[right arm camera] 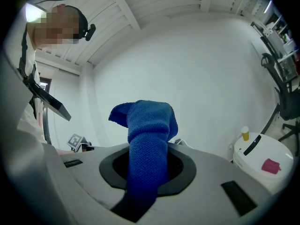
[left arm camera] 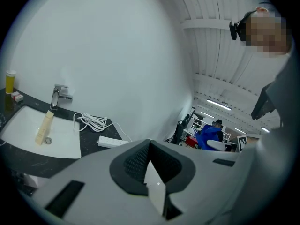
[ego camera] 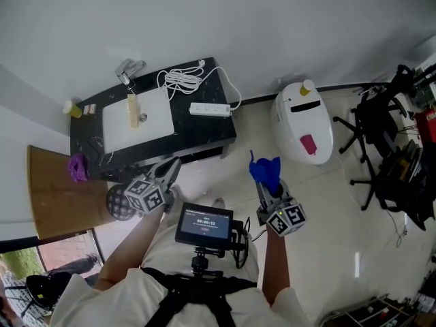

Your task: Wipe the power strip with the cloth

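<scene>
**Loose strip, bunched cloth: slips are to be expected**

The blue cloth (ego camera: 264, 169) is clamped between the jaws of the right gripper (ego camera: 266, 186). It is held as a narrow bunched roll standing up past the tips, at the centre of the right gripper view (right arm camera: 149, 139). The left gripper (ego camera: 172, 167) is seen with its jaws brought together on nothing.

The power strip (ego camera: 210, 109) lies above centre in the head view, on the right part of the black counter (ego camera: 204, 138). It sits close to the counter's right edge and well apart from both grippers. No wiping contact is made yet.

Several failures can be expected from here. The strip is light and unheld, so it is likely to be pushed along by a wiping stroke, possibly off the right edge or toward the white basin (ego camera: 136, 121) at its left. The coiled cable (ego camera: 182, 80) above it could be snagged and dragged. Since the cloth is gripped only as a thin bundle, it may be pulled out of the jaws by friction. The strip would probably have to be steadied by the empty left gripper.
</scene>
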A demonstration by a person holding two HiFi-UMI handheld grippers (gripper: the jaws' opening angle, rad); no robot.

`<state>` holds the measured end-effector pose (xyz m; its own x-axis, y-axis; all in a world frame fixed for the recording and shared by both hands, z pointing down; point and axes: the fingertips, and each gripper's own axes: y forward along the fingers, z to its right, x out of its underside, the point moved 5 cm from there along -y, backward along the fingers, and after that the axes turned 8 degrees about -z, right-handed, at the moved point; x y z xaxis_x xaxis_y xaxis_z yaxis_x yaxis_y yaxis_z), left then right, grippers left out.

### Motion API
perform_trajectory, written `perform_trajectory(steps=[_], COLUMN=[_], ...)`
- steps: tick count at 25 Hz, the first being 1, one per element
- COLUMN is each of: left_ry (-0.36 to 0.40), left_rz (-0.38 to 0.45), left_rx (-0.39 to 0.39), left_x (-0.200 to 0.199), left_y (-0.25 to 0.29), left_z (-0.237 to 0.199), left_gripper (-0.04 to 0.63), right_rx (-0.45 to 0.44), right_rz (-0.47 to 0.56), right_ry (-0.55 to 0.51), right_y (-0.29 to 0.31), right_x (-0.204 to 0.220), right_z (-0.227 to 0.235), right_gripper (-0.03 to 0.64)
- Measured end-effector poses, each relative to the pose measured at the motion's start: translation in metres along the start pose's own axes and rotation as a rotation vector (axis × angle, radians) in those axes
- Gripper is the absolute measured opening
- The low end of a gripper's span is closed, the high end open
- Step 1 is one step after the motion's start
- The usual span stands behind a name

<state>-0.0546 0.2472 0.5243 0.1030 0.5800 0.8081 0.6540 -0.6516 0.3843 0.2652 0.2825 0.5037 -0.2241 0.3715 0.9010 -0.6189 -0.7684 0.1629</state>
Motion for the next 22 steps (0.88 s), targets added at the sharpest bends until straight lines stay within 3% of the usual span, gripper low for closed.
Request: perform_trajectory(steps=[10,15,22], left_ry=[-0.077,-0.158,-0.143], left_rz=[-0.030,-0.054,-0.100], left_rx=[0.037,0.063,0.078], left_x=[-0.004,-0.001,-0.010], left_y=[-0.018,-0.024,-0.029], left_z=[-0.032,-0.062,-0.091], left_gripper=[0.005,0.005,0.005], right_rx=[0.022,0.060,0.108], right_rz=[-0.029,-0.016,-0.004], right_ry=[0.021,0.028,0.052], right_y=[0.019,0.035,0.051], right_x=[0.016,0.020,0.028], right_z=[-0.023,-0.034,-0.049], right_gripper=[0.091,0.090,0.089])
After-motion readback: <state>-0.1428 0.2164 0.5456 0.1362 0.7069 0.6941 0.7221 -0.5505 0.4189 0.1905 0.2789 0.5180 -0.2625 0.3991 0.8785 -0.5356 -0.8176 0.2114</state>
